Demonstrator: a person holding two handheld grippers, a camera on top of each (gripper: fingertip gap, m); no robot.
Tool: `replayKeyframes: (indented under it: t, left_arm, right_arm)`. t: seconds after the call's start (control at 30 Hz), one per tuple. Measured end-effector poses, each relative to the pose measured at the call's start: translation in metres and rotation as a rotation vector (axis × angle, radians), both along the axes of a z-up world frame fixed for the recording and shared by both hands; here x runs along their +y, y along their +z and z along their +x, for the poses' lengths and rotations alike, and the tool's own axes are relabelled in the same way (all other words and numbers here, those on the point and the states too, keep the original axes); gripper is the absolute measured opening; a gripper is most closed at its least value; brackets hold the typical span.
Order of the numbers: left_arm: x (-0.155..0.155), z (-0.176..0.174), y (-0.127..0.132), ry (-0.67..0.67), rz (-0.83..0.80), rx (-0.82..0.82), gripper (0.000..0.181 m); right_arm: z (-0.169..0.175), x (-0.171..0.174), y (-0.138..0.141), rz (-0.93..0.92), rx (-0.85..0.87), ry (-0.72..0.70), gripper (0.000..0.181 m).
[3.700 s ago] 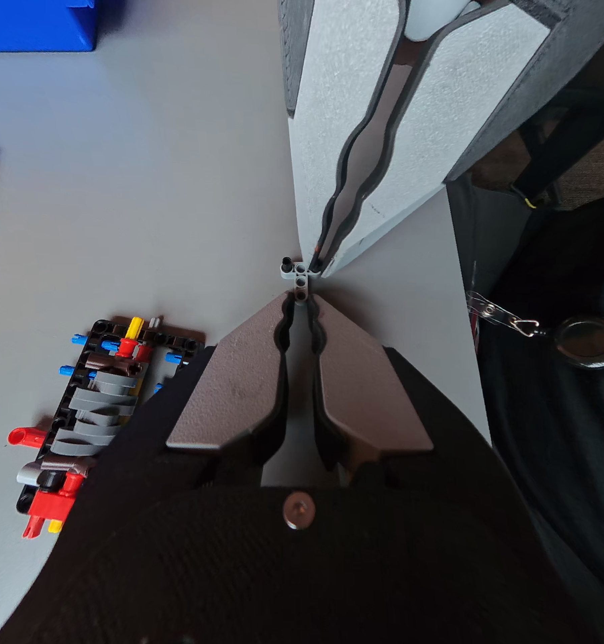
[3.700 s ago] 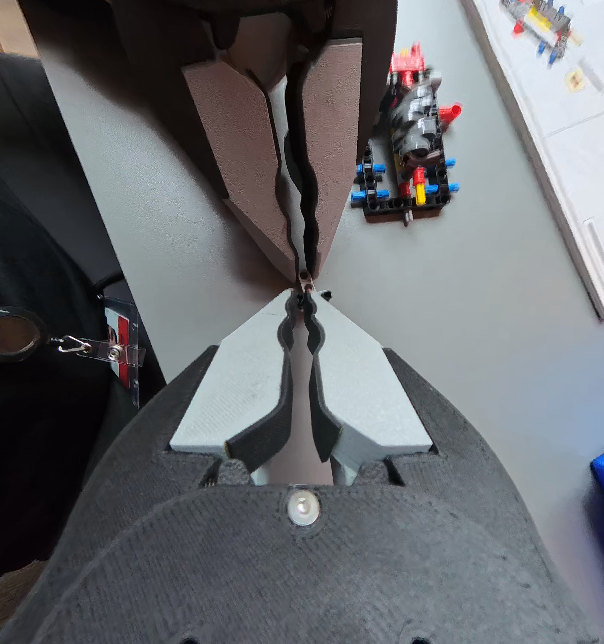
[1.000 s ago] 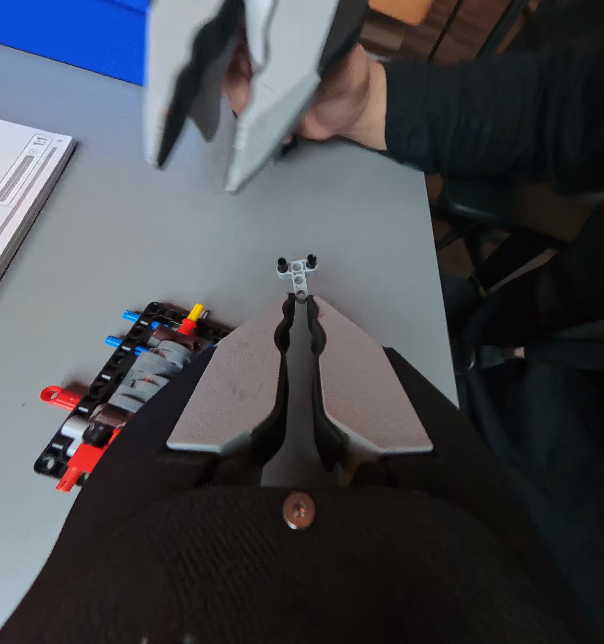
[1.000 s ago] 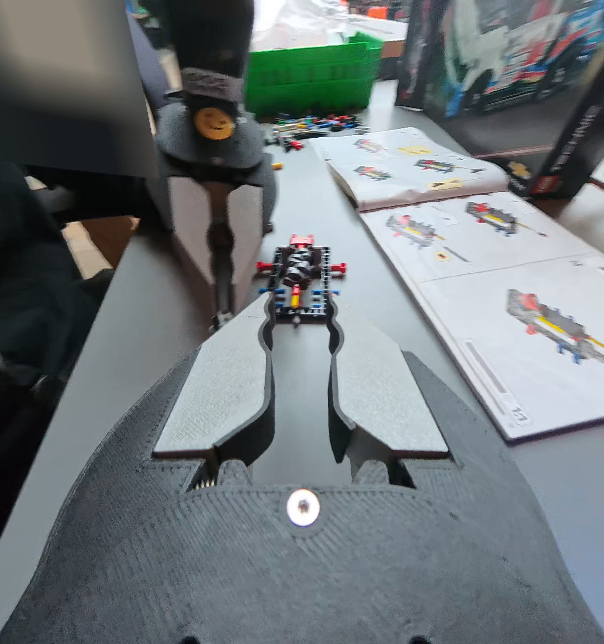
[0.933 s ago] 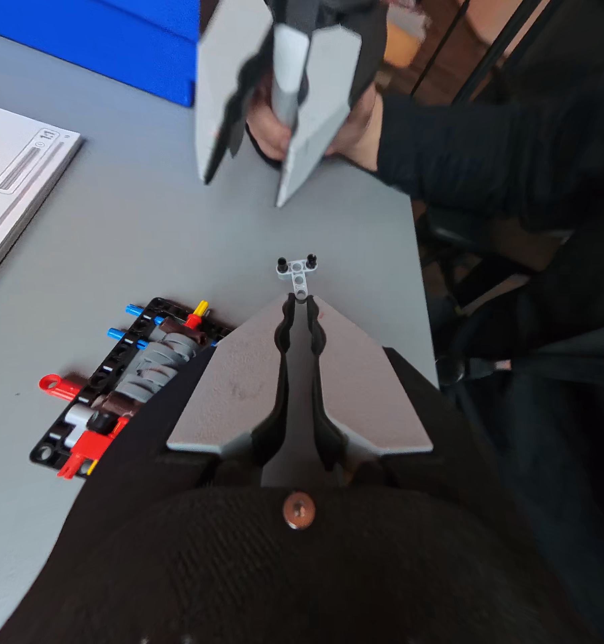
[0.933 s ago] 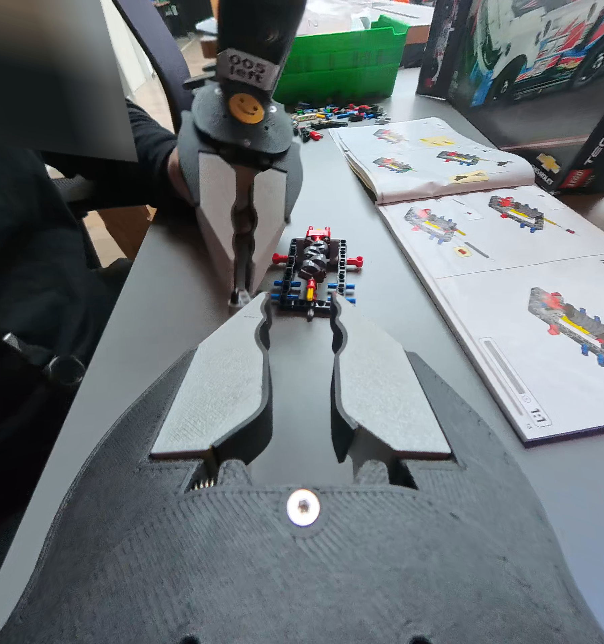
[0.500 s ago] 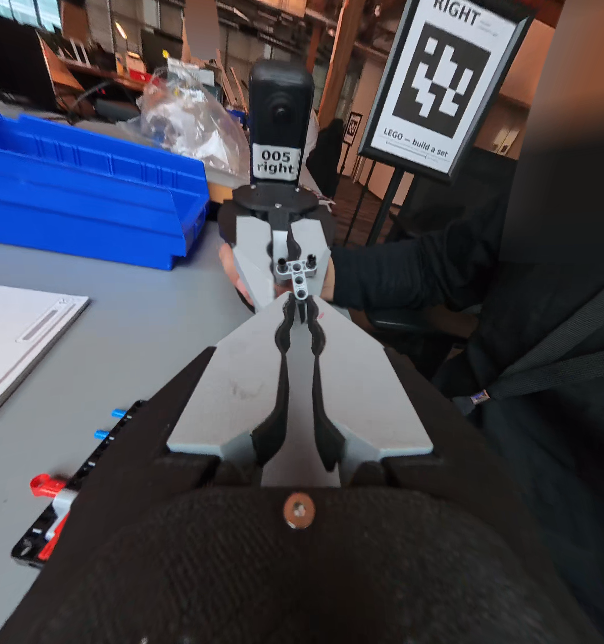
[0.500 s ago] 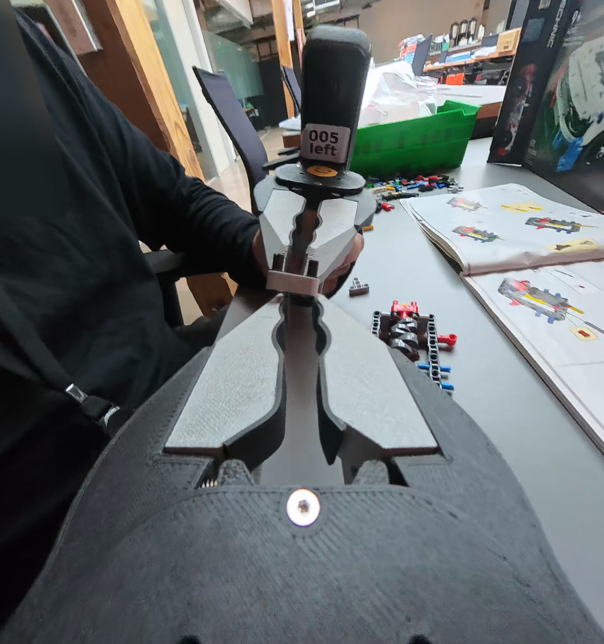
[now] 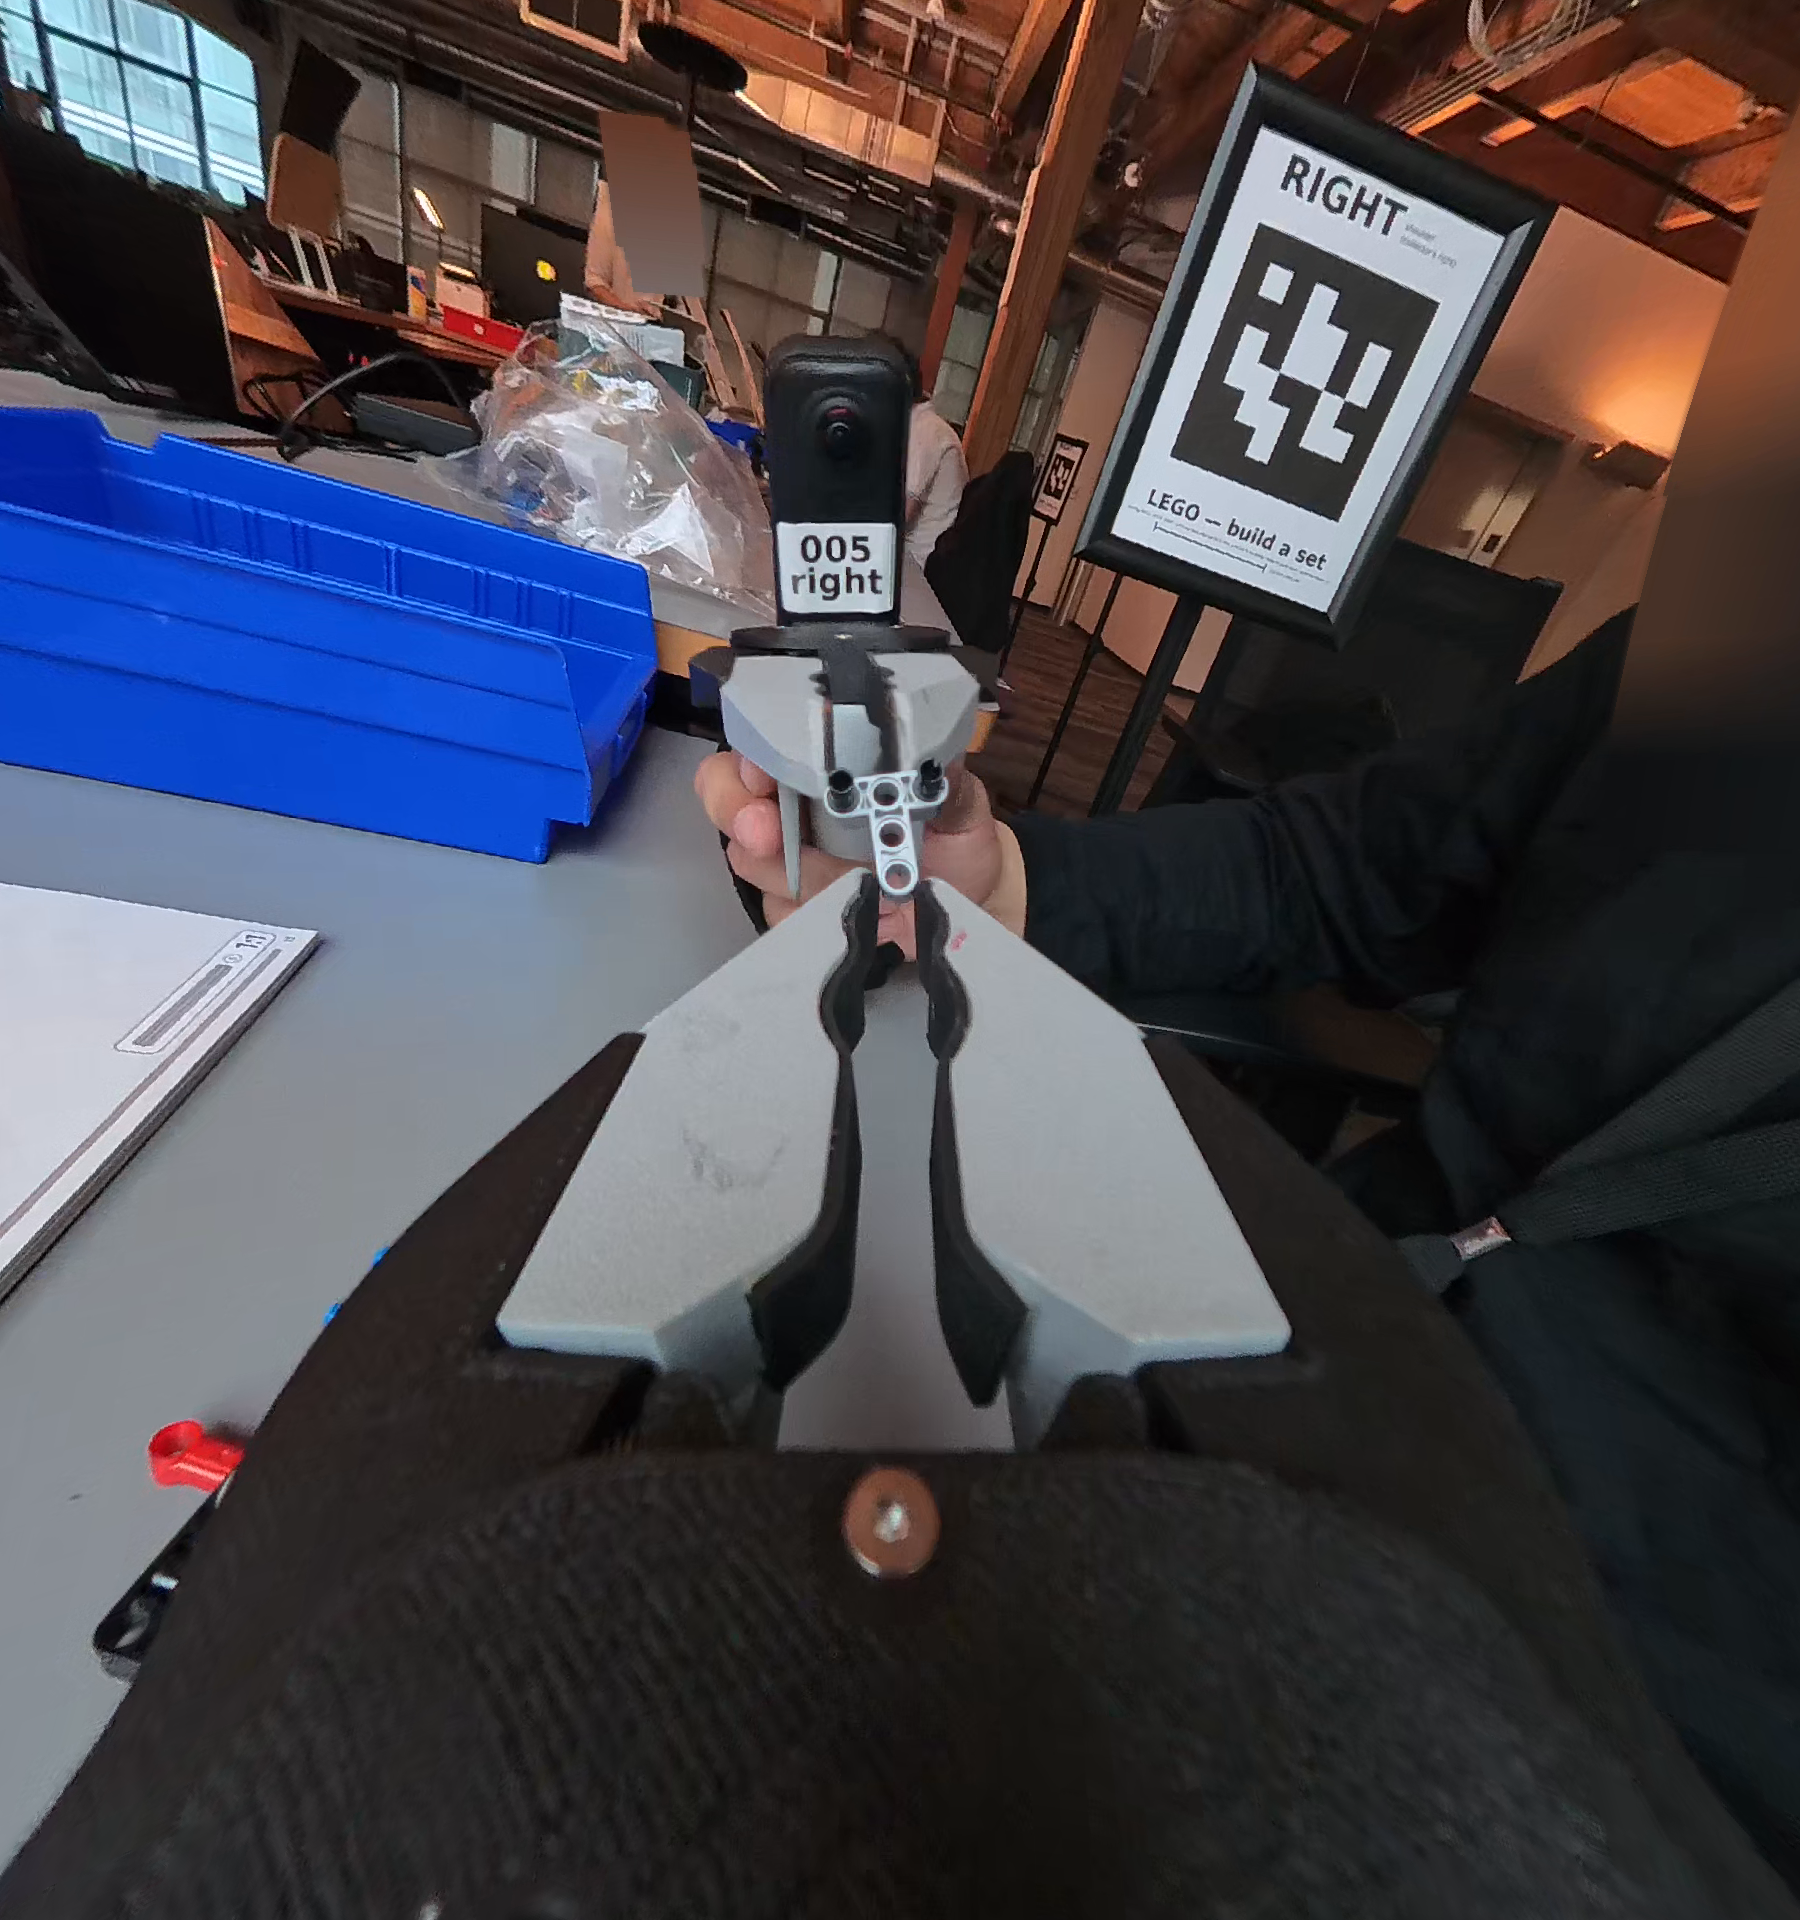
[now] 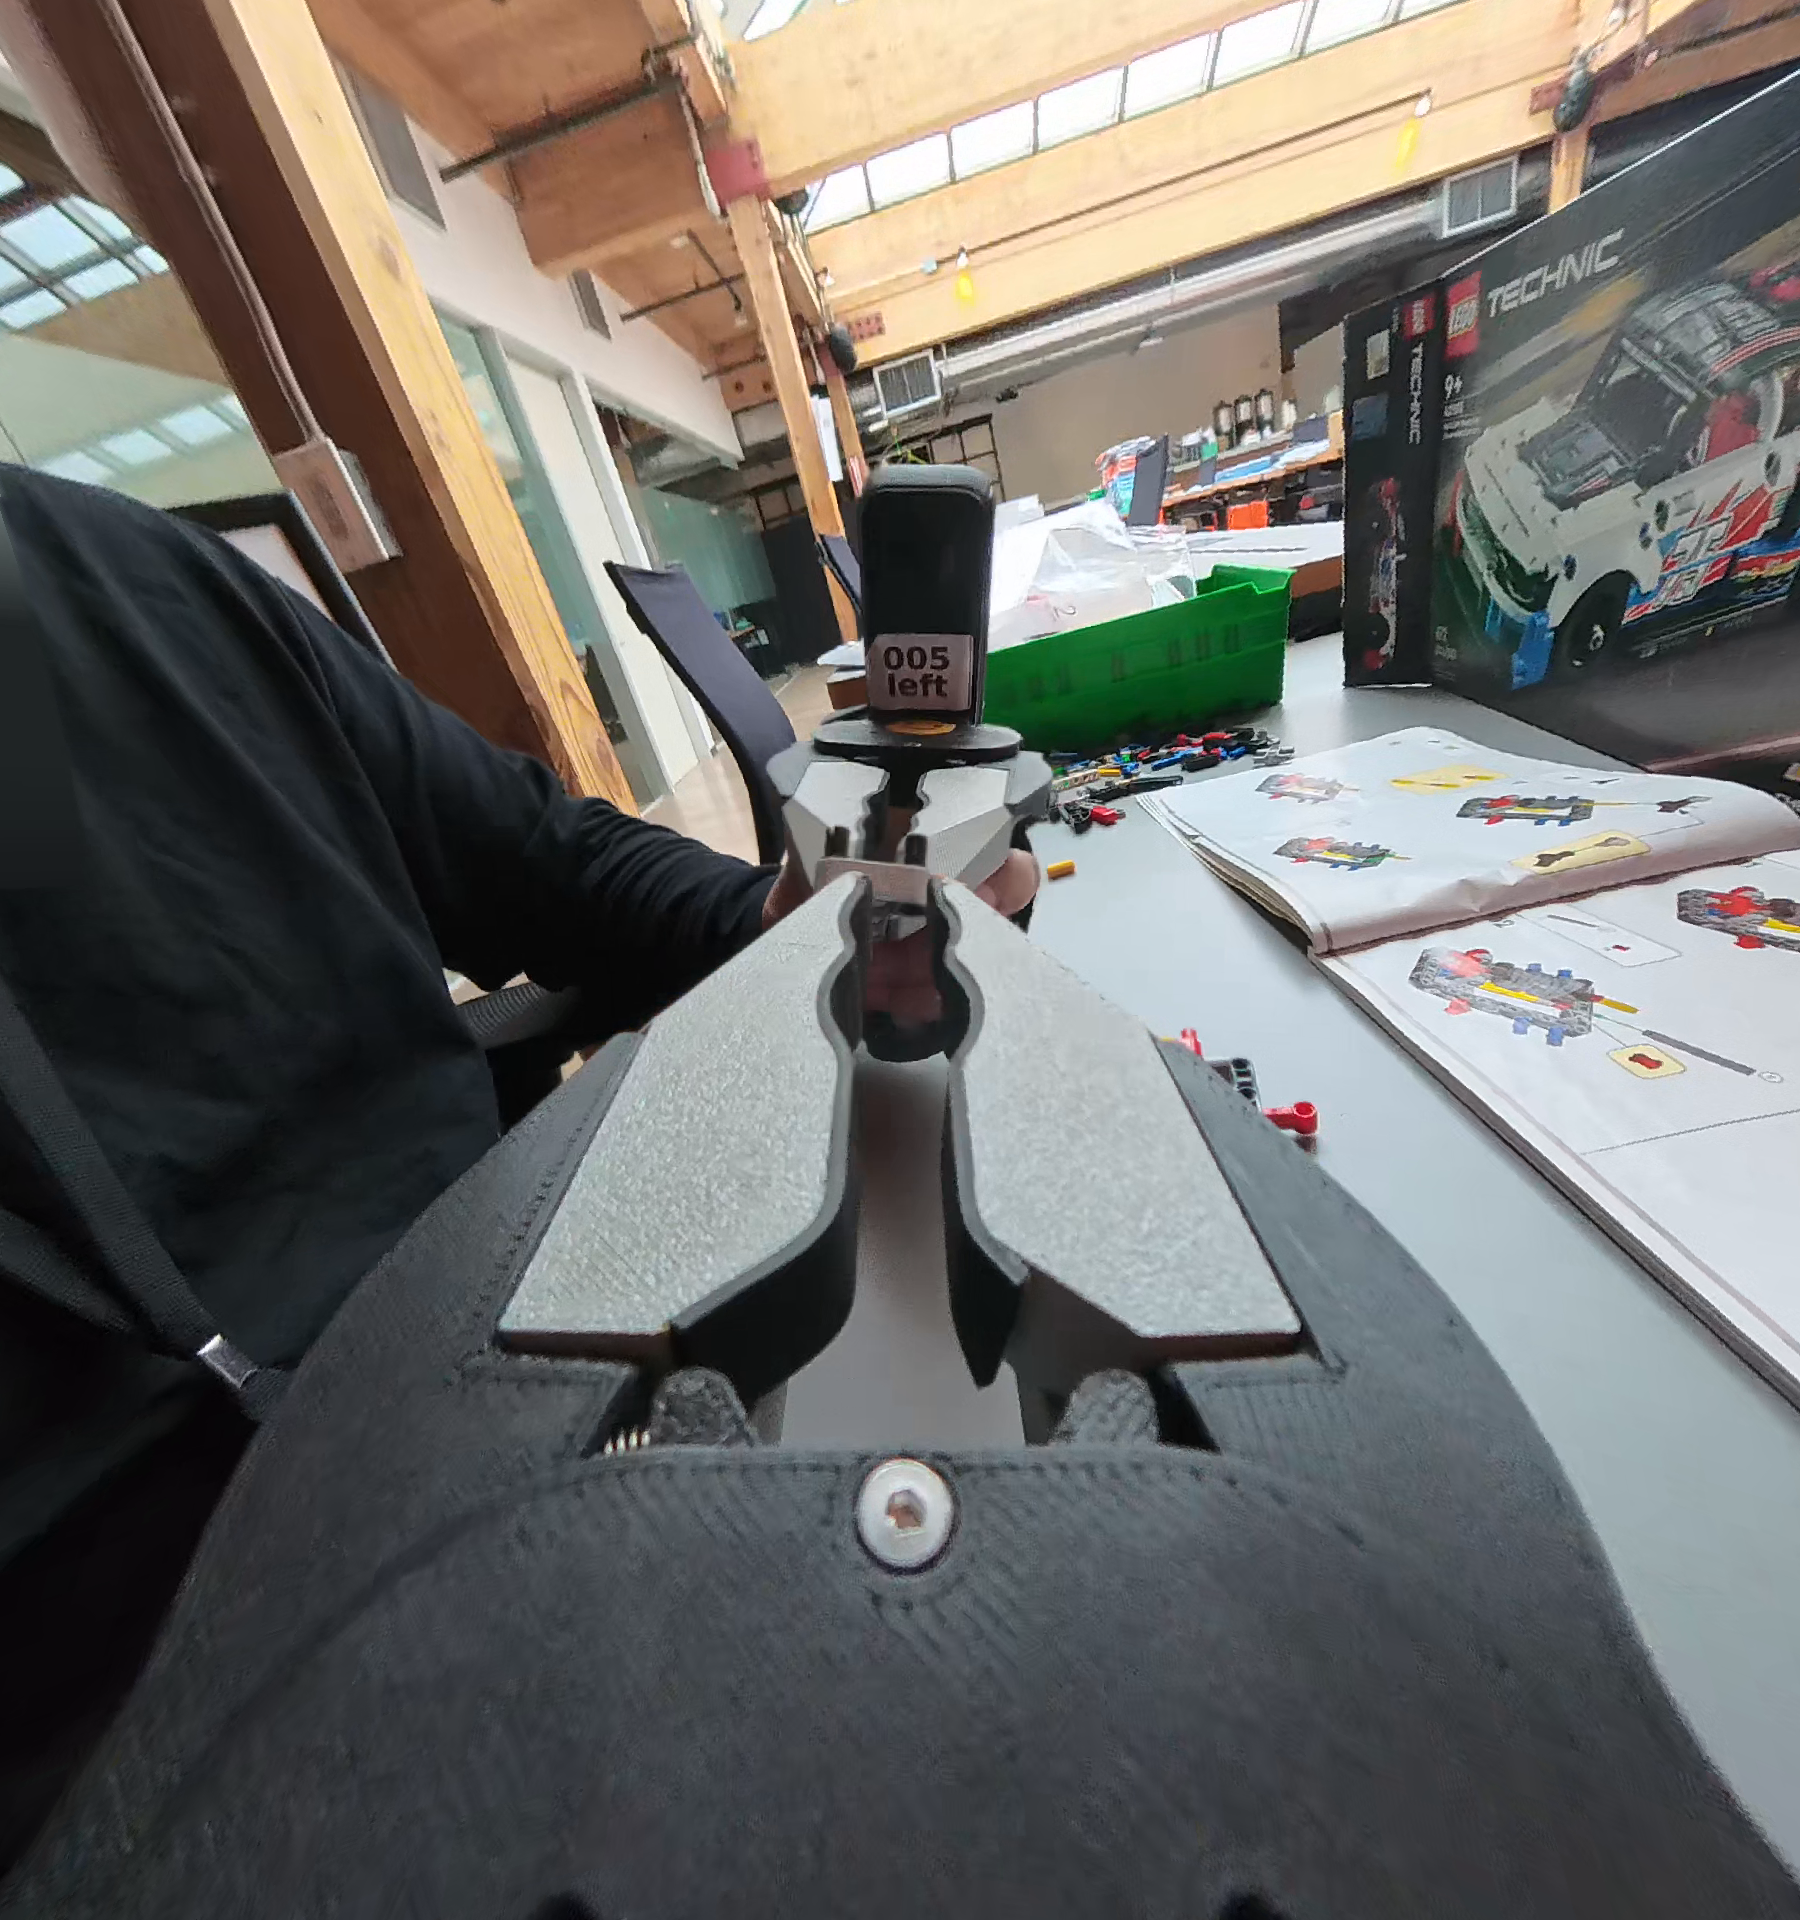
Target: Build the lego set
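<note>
Grey and T-shaped, the small connector (image 9: 888,821) is held up in the air above the table's (image 9: 439,997) near edge, its stem pinched in the clenched left tool (image 9: 891,906). The stem points back into that tool; the crossbar, with two black pins, faces the right tool (image 10: 898,896). In the right wrist view that tool's tips are released, parted on either side of the connector, directly opposite. Any handover would run straight along the stem's long axis.
</note>
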State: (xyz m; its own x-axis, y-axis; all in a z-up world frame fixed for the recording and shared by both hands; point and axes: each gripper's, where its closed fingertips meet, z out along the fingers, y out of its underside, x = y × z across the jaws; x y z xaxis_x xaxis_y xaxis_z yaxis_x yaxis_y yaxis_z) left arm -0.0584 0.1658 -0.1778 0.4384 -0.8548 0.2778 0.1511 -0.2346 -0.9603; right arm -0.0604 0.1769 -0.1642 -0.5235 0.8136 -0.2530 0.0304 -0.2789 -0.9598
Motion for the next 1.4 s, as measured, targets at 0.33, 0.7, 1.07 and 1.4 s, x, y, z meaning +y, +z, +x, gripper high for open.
replayKeyframes:
  t: [0.33, 0.7, 1.07, 1.4]
  left_arm:
    - [-0.002, 0.003, 0.003, 0.015, 0.029, 0.012, 0.005]
    - [0.007, 0.0, -0.03, 0.062, -0.05, 0.215, 0.001]
    - [0.013, -0.012, -0.078, 0.1, -0.135, 0.545, 0.023]
    - [0.012, -0.027, -0.079, 0.113, -0.133, 0.593, 0.022]
  right_arm:
    - [0.005, -0.007, 0.0, -0.073, 0.001, 0.077, 0.032]
    - [-0.008, 0.003, -0.017, 0.056, -0.148, -0.05, 0.02]
    - [0.001, 0.021, -0.121, 0.672, -0.701, -0.203, 0.021]
    - [0.002, 0.023, -0.13, 0.658, -0.749, -0.18, 0.025]
